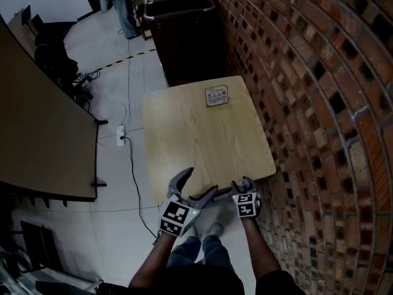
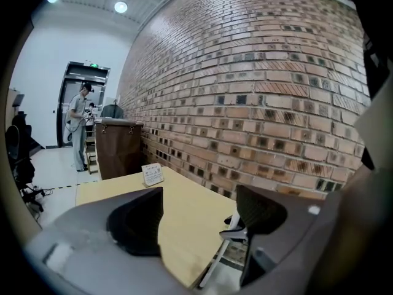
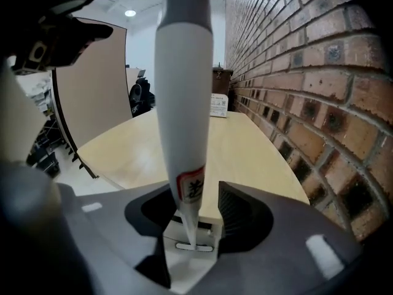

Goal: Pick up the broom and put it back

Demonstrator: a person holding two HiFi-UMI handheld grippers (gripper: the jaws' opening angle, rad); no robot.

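First, the head view showed the left claw (image 1: 198, 184) and the right claw (image 1: 243, 183) at the near edge of a wood table (image 1: 202, 140), with a brick wall (image 1: 319, 103) on one side and a pale tile floor (image 1: 123, 183) on the other. Next, the left gripper view showed the left claw wide open with nothing in it. Last, the right gripper view showed the broom (image 3: 183, 103) standing up between the right claw's jaws, which sat a little apart and did not squeeze it; its white stick looked light, stiff and smooth, so it seemed likely to slip, and the thick part above the red tag seemed best to grab.
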